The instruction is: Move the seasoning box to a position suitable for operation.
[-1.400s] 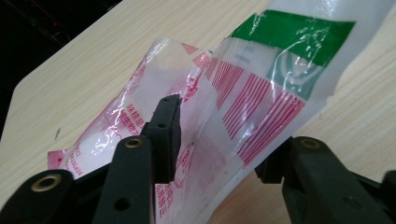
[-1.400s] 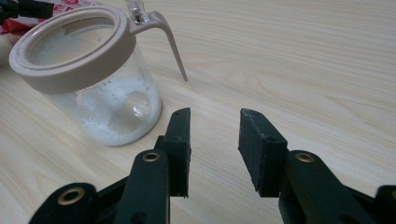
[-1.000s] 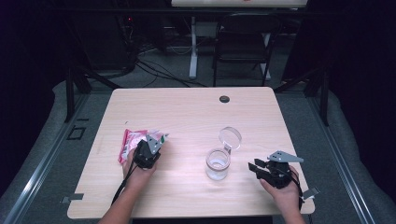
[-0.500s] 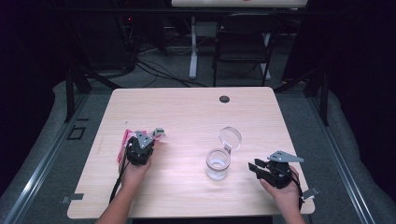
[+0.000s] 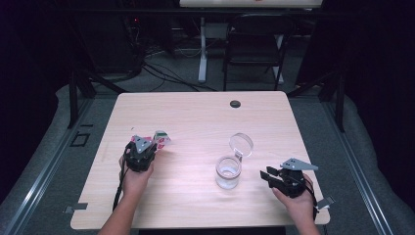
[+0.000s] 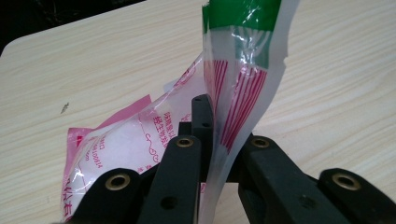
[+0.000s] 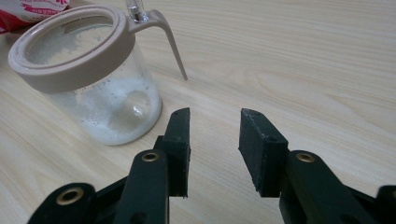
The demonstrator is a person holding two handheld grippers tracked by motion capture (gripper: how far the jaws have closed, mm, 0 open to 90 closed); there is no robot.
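So the left gripper (image 5: 146, 147) had its jaws clamped on a thin pink-and-white plastic packet with a green top band (image 6: 233, 84), at the left side of the light wooden table (image 5: 195, 117), approx. midway between near and far edges. In the left gripper view the packet's gripped end stood upright between the jaws, green band uppermost, while the rest of it sagged down to the left with its lower part seemingly on the tabletop. Its long axis ran roughly vertical at the pinch, then bent away; couldn't tell if the top was torn open.

The right gripper (image 5: 269, 175) sat low at the near right, jaws apart, nothing between them, pointing left toward a small clear glass jar with a beige rim and a hinged clear lid flipped open (image 5: 229, 171). In the right gripper view the jar (image 7: 88, 79) stood upright, w/ a little white powder inside.

My guess: the step in hand was lifting the packet, prob. to pour into the jar. Next move would need the packet carried right, over the jar's mouth, open end tipped down, and the right gripper steadying the jar so it didn't tip or slide.
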